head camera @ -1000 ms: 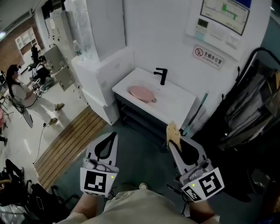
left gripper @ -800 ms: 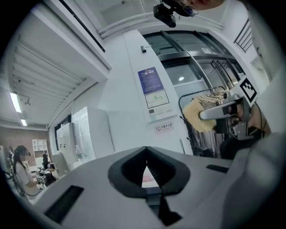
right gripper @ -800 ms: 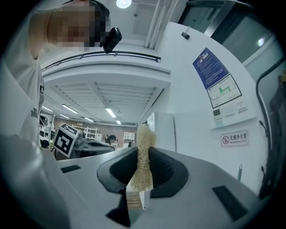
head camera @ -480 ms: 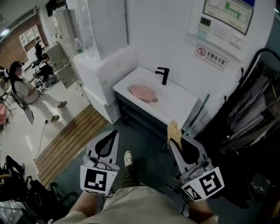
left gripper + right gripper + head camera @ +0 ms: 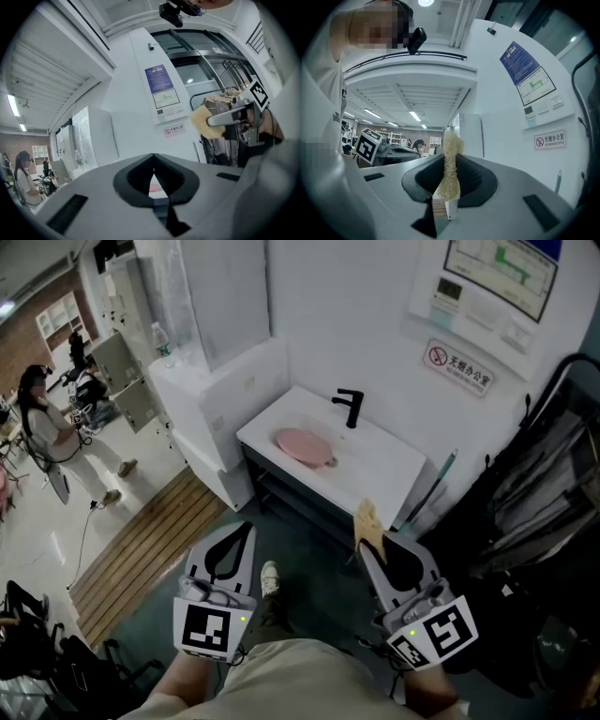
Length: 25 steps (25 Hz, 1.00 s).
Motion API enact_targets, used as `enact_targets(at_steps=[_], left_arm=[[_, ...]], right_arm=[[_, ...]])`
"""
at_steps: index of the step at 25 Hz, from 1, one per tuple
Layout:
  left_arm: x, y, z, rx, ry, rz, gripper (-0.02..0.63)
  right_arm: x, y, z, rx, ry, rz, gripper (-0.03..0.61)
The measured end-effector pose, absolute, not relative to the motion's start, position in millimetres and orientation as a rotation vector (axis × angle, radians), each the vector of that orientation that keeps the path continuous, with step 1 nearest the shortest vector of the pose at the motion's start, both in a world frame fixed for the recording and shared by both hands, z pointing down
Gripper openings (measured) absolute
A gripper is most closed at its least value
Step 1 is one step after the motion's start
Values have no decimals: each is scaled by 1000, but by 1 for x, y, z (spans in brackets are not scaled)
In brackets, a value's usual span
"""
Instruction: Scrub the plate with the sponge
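Only the head view shows the round pink plate [image 5: 302,444] lying flat on the white sink counter [image 5: 386,467], at 12 o'clock from both grippers and well apart from them. The right gripper view shows the right gripper [image 5: 449,177] clamped on a thin, fuzzy tan sponge [image 5: 452,143] standing on edge between its jaws. The left gripper [image 5: 153,169], at 9 o'clock of it, has jaws pressed together, empty.

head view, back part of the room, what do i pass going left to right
person → water bottle → pink plate → black faucet → wall sign
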<state>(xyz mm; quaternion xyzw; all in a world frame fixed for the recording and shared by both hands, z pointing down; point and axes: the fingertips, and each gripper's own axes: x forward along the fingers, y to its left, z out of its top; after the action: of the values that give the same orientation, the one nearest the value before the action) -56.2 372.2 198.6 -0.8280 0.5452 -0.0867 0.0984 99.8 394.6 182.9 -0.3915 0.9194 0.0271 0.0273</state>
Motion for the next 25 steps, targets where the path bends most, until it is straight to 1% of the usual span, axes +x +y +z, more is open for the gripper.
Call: enact_targets(at_steps=[11, 25], left_arm=[[-79, 279, 208, -2507, 1565, -276, 6], [-133, 101, 198, -2592, 1458, -351, 6]], right_arm=[[71, 306, 198, -1267, 2876, 37, 78], [8, 137, 198, -1380, 2899, -86, 78]])
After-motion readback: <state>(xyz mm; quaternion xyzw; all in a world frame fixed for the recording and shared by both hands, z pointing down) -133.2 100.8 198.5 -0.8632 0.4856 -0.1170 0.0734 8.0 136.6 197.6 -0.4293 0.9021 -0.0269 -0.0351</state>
